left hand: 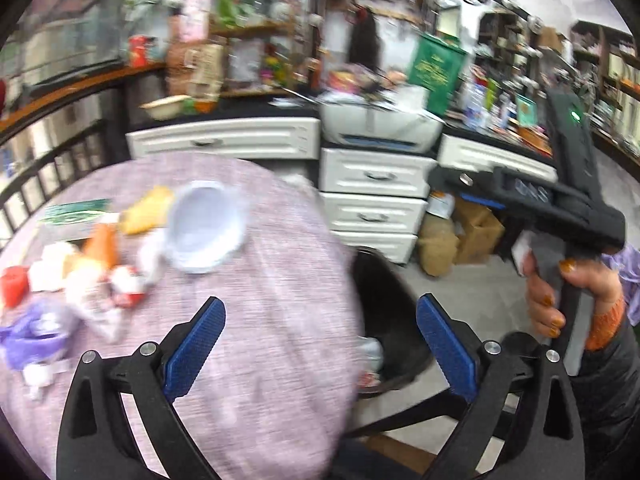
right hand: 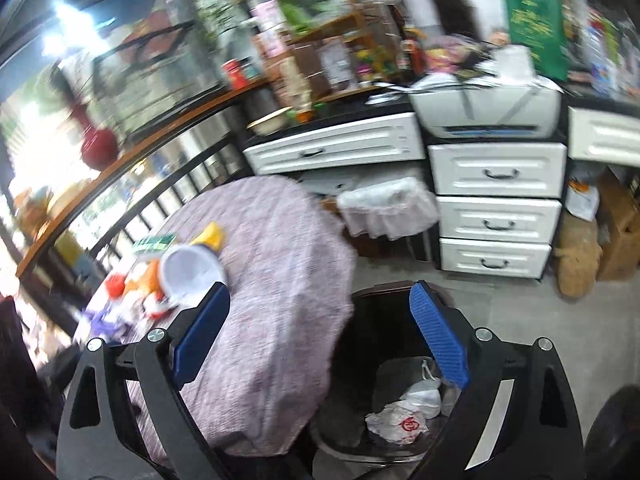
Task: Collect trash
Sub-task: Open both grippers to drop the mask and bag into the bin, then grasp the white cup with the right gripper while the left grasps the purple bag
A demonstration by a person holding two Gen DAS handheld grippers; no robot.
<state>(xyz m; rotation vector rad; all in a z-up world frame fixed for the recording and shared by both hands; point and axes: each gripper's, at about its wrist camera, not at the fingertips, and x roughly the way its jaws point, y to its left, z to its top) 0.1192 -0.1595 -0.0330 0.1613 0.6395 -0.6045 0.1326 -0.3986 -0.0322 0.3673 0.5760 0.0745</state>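
Several pieces of trash lie on the left of a round table with a pinkish cloth (left hand: 264, 320): a white paper bowl (left hand: 206, 226), a yellow wrapper (left hand: 146, 210), an orange piece (left hand: 102, 246), a red cup (left hand: 14, 286) and a purple wrapper (left hand: 32, 334). My left gripper (left hand: 320, 344) hangs open and empty over the table's right edge. A black bin (right hand: 380, 286) stands on the floor beside the table, with a crumpled white bag (right hand: 400, 422) inside. Above that bin my right gripper (right hand: 320, 336) is open, nothing between its blue pads. The bowl (right hand: 190, 274) also shows in the right wrist view.
White drawers (right hand: 496, 220) and a printer (right hand: 488, 112) stand behind the table. A second bin with a white liner (right hand: 384, 208) sits by the drawers. Cardboard boxes (left hand: 476, 232) lie on the floor at right. A hand (left hand: 560, 296) holds the right gripper's handle.
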